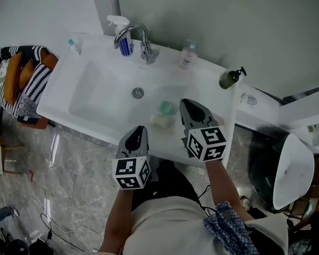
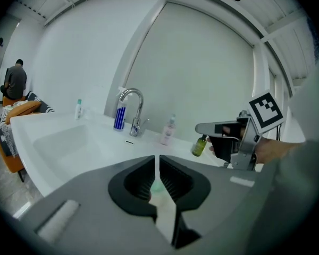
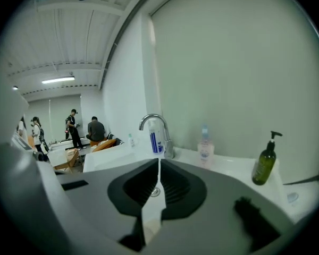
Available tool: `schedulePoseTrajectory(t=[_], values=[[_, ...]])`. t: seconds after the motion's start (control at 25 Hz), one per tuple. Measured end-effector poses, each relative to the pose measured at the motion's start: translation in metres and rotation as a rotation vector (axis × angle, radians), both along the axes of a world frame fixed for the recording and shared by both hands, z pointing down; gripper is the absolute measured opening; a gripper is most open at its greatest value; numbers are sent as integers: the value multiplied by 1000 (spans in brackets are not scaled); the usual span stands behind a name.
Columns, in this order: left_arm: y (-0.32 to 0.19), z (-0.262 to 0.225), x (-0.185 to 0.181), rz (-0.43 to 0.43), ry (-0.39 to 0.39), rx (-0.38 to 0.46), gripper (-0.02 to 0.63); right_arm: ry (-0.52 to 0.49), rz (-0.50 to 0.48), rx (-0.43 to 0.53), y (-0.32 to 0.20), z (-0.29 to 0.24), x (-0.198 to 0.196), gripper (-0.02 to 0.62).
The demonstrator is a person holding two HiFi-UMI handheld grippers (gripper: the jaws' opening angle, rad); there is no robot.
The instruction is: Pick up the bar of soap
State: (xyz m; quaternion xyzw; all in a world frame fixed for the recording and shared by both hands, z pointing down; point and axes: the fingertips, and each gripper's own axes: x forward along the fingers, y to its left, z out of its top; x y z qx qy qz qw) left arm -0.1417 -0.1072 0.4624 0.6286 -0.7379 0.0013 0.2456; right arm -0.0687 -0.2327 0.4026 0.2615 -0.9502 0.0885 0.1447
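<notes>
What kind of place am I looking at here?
Likely a washroom, or a mock-up of one: a white sink with a chrome faucet and a green pump bottle on its ledge.

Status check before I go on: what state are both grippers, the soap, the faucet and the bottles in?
left gripper: shut, nothing between the jaws.
right gripper: shut, empty.
bar of soap: lying in the sink, not held.
faucet: no running water visible.
pump bottle: upright on the sink's ledge.
pink bottle: upright on the ledge.
spray bottle: upright behind the faucet.
</notes>
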Motion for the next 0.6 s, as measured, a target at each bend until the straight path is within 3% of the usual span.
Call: schedulePoseTrajectory(t=[0.2,0.36,0.6], values=[[-2,1,10,63,9,7,32,-69,8,-82,28,6,19,15],[-6,-3,22,122,6,21,31,-113,107,-127,39,11,43,14],[-8,-5,39,197,4,30,18,-52,226,-148,55,34,69,14]])
